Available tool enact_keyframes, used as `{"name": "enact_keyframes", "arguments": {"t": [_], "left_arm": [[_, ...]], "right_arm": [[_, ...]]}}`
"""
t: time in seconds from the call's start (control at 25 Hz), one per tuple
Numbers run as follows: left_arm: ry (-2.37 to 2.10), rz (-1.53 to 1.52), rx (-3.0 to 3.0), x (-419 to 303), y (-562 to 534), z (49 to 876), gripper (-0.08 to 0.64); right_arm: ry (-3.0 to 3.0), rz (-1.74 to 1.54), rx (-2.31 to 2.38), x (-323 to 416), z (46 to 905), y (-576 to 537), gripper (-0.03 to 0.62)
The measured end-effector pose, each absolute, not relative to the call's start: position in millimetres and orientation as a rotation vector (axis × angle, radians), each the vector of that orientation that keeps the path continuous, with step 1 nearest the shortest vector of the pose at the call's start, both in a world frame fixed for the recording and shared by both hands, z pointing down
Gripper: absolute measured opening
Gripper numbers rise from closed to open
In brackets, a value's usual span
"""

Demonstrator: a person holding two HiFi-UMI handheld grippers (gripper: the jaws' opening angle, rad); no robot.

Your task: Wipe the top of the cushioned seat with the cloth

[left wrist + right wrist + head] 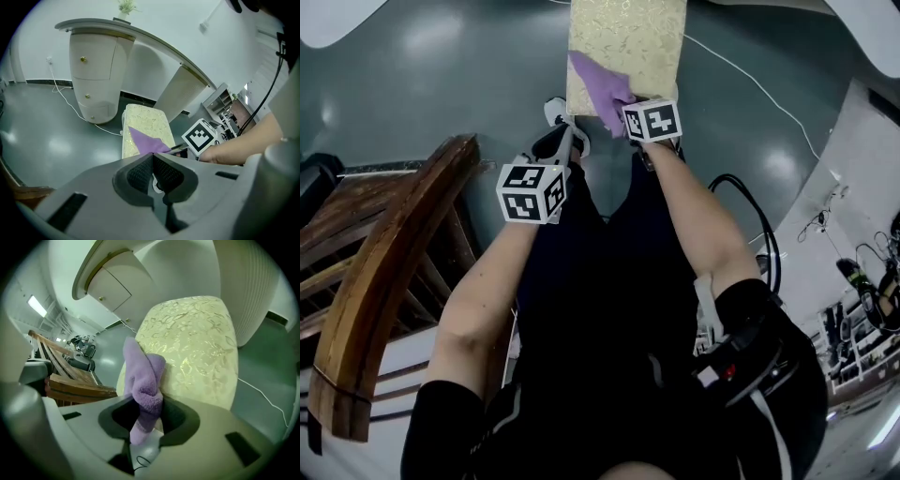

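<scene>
The cushioned seat (626, 45) has a pale yellow flowered top and stands on the grey floor ahead; it also fills the right gripper view (197, 348) and lies mid-frame in the left gripper view (145, 126). A purple cloth (602, 89) hangs over the seat's near left corner, pinched in my right gripper (630, 111), whose jaws are shut on its bunched end (144, 394). In the left gripper view the cloth (147, 140) spreads flat on the seat. My left gripper (564, 142) hovers just short of the seat's near edge, jaws shut and empty (152, 157).
A curved wooden chair back (389, 281) stands at my left. A white rounded cabinet (96, 75) stands beyond the seat, with a white cable (750, 80) trailing over the floor to the right. Black cables and equipment (862, 281) sit at far right.
</scene>
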State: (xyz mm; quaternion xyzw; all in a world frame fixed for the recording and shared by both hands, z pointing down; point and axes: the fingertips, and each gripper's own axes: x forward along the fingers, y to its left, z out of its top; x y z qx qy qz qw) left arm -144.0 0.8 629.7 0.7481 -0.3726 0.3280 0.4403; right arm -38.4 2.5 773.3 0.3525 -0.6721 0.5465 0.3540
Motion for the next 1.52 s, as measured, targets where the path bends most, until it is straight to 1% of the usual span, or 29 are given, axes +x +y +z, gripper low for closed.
{"name": "enact_keyframes", "arguments": {"t": [0.48,0.68,0.84,0.96,1.12,1.24,1.36,1.52], "left_arm": [[-0.904,0.857,1.883,-103,-18,625,0.003],[-0.88,0.88,1.912,-88,-29,624,0.003],[-0.906,0.944,1.918,-87,-41,618,0.003],[-0.893,1.013,1.937,-80,-49,595,0.003],[-0.914,0.977,1.952,-69,-65,563,0.003],[-0.943,0.969,1.926,-73,-80,569,0.003],[-0.956,0.951,1.876,-95,-85,583,0.003],[-0.94,0.927,1.828,-130,-88,598,0.003]], "right_arm": [[-1.583,1.461,1.029,66,776,26,0.132],[-1.511,1.46,1.121,117,774,24,0.106],[-1.613,1.411,1.074,123,749,6,0.103],[-1.658,1.383,1.031,124,720,-1,0.103],[-1.781,1.3,0.906,100,679,-16,0.103],[-1.869,1.234,0.822,66,664,-31,0.103],[-1.934,1.172,0.764,13,662,-36,0.103],[-1.956,1.259,0.787,-54,678,-45,0.104]]}}
